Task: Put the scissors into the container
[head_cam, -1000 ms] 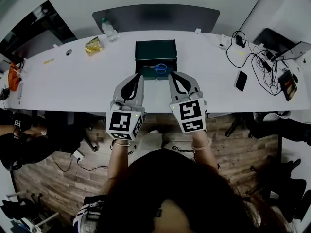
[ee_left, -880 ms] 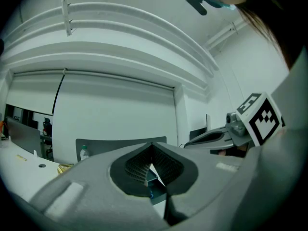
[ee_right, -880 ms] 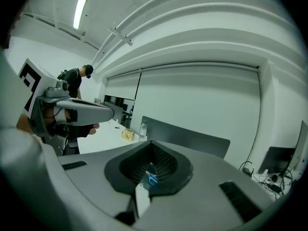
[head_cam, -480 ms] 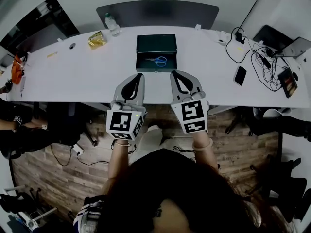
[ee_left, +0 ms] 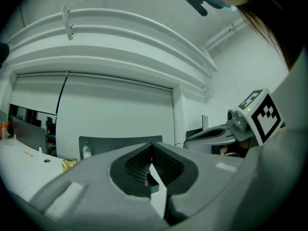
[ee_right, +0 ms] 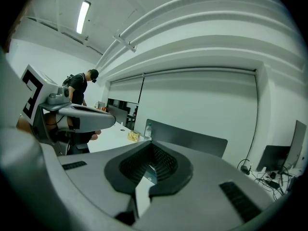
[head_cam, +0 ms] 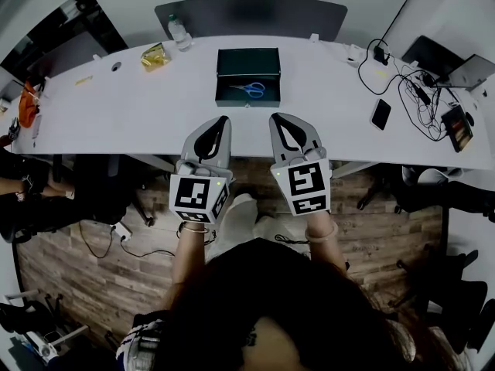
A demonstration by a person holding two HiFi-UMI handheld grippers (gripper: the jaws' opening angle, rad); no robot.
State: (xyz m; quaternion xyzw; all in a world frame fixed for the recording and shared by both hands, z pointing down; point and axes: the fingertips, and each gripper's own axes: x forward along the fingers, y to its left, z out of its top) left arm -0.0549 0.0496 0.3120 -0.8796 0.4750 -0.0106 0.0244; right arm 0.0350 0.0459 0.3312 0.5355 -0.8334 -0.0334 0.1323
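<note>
Scissors [head_cam: 249,90] lie crosswise in container [head_cam: 247,60], blades pointing left.

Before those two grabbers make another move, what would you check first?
1. Scissors inside the container: ok, they lie on its floor.
2. Left gripper empty: ok, jaws together, nothing between.
3. Right gripper empty: ok, jaws together, nothing between.
4. Grippers clear of the container: ok, both sit at the near edge of the table.
5. Scissor blades closed: cannot tell, too small.
</note>
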